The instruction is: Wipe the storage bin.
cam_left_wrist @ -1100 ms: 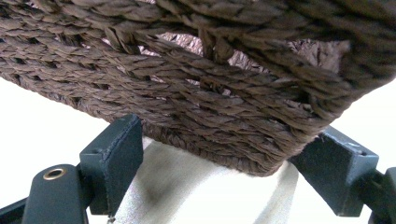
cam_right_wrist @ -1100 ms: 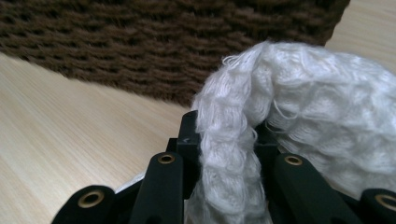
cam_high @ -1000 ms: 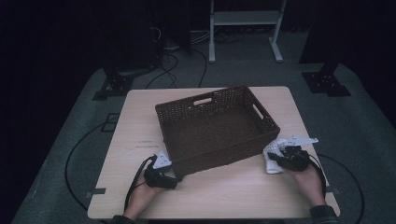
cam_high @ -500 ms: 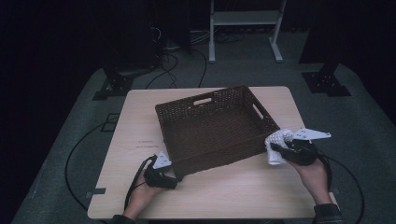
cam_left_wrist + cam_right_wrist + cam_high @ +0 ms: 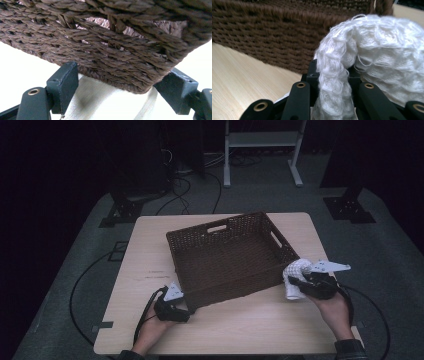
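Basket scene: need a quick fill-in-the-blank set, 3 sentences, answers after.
1. The right gripper is shut on a white knitted ____.
2. The brown woven basket holds ____ inside.
3. The left gripper sits at the basket's near-left ____, jaws apart on either side of it.

Missing words: cloth; nothing; corner

High view overhead; gripper views close, perhaps level; all share basket point(image 5: 230, 255).
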Available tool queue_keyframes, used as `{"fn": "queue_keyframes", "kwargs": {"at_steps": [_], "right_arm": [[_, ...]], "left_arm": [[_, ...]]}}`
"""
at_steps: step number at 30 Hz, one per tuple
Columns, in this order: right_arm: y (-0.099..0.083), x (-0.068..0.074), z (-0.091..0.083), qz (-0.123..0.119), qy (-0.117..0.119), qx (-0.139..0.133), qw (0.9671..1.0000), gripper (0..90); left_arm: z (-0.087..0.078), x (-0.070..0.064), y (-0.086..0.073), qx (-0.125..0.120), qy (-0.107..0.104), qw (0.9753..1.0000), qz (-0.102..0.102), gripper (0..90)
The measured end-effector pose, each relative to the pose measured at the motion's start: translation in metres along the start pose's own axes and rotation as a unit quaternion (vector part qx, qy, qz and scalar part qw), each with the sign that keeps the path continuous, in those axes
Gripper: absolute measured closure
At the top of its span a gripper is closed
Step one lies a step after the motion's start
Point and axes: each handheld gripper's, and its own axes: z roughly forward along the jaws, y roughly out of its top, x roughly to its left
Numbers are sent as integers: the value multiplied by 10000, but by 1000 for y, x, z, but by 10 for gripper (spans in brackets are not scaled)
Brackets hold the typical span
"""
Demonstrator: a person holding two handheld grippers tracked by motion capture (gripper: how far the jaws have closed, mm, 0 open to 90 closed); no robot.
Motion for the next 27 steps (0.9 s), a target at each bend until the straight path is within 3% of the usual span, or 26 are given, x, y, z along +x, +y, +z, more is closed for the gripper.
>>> {"fn": "queue_keyframes", "kwargs": {"at_steps": [17, 23, 27], "right_arm": [[-29, 4, 36, 53, 136, 825, 9965, 720], [-26, 8, 36, 18, 142, 788, 9968, 720], [-16, 12, 26, -22, 191, 514, 9985, 719]], "left_arm": [[0, 0, 0, -1, -8, 10000, 2, 215], [0, 1, 0, -3, -1, 10000, -1, 219], [0, 0, 0, -3, 4, 10000, -4, 219]]}}
